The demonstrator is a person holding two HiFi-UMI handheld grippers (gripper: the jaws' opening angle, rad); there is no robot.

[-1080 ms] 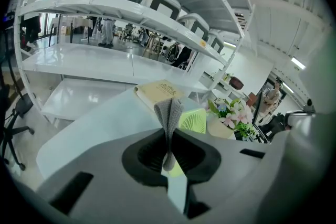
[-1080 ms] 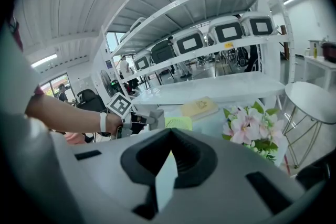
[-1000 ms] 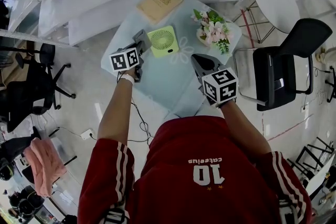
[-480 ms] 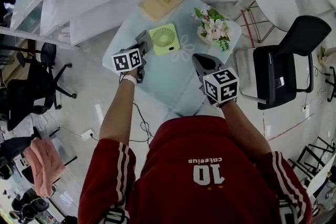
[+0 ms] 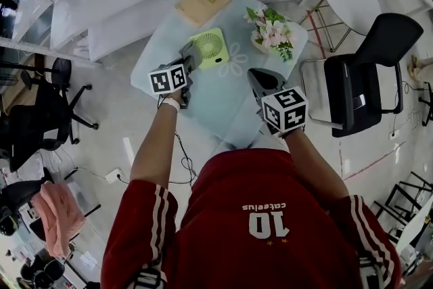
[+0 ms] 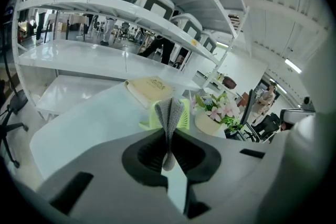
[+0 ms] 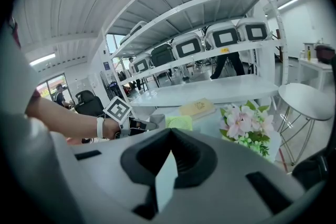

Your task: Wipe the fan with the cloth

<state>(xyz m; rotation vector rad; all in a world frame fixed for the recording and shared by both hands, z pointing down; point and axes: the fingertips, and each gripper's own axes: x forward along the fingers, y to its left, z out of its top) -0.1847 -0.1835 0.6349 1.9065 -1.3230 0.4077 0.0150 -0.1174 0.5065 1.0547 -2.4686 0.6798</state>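
We log a pale table [image 5: 223, 101] carrying a tan book [image 5: 205, 2], the green fan [image 5: 210, 49] at its middle, and a pot [image 5: 260, 46] holding pink flowers [image 5: 272, 30]. The left gripper [image 5: 187, 53] sits just beside the fan's left edge. Only the left gripper view shows its fingers pinching a folded grey cloth [image 6: 170, 113]. The right gripper [image 7: 169, 136] hovers near the table's front edge, fingers closed on nothing.

head: high, steeply down on table [image 5: 218, 93] | left claw [image 6: 169, 113], right claw [image 7: 170, 134] views: low, forward | shared: fan [image 5: 207, 49]
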